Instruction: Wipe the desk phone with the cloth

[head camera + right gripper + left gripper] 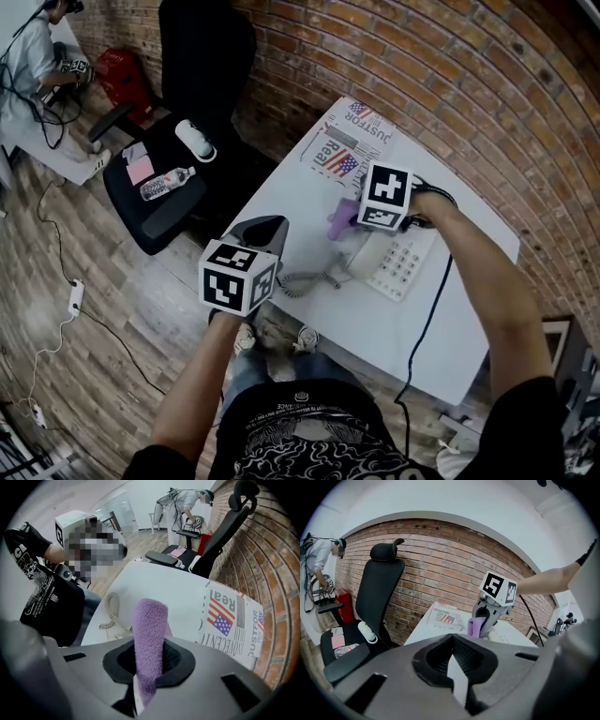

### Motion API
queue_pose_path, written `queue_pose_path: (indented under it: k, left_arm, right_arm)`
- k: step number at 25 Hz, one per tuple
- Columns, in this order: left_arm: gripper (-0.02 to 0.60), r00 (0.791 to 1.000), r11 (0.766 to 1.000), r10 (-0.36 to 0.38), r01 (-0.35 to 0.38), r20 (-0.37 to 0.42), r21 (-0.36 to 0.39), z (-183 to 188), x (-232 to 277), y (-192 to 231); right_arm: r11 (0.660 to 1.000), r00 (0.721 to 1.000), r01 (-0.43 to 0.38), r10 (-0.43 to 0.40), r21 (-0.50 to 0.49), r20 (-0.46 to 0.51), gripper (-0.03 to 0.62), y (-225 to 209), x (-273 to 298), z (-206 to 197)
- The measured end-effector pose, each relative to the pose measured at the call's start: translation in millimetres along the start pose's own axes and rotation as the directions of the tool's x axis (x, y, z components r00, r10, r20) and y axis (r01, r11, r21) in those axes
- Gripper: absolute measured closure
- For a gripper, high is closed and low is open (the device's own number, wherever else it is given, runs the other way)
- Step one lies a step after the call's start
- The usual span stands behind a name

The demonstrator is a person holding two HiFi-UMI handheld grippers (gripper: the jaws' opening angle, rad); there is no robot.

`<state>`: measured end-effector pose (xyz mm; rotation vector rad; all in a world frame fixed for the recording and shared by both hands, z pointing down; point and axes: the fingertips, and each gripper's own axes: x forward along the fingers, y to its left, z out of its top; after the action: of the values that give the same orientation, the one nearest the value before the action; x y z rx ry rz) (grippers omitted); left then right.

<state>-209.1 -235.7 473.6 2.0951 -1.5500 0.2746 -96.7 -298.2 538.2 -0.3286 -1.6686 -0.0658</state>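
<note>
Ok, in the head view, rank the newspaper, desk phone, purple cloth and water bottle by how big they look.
1. newspaper
2. desk phone, only partly visible
3. water bottle and purple cloth: they look about alike, and the bottle is farther from the camera, so I won't rank them.

We hold our left gripper [263,231] at eight o'clock, jaws together, empty. Our right arm [487,281] stretches toward two o'clock, the right gripper [349,217] pinching a purple cloth [149,634].
</note>
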Motion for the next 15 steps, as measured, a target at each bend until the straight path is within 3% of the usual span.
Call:
queue_pose_path:
  k: [15]
  left_arm:
    - [0.575, 0.991, 0.988, -0.13, 0.131, -0.022, 0.087, 7, -10, -1]
  right_arm:
    - [0.99, 0.999, 0.022, -0.029, 0.141, 0.044, 0.549, 38, 12, 17]
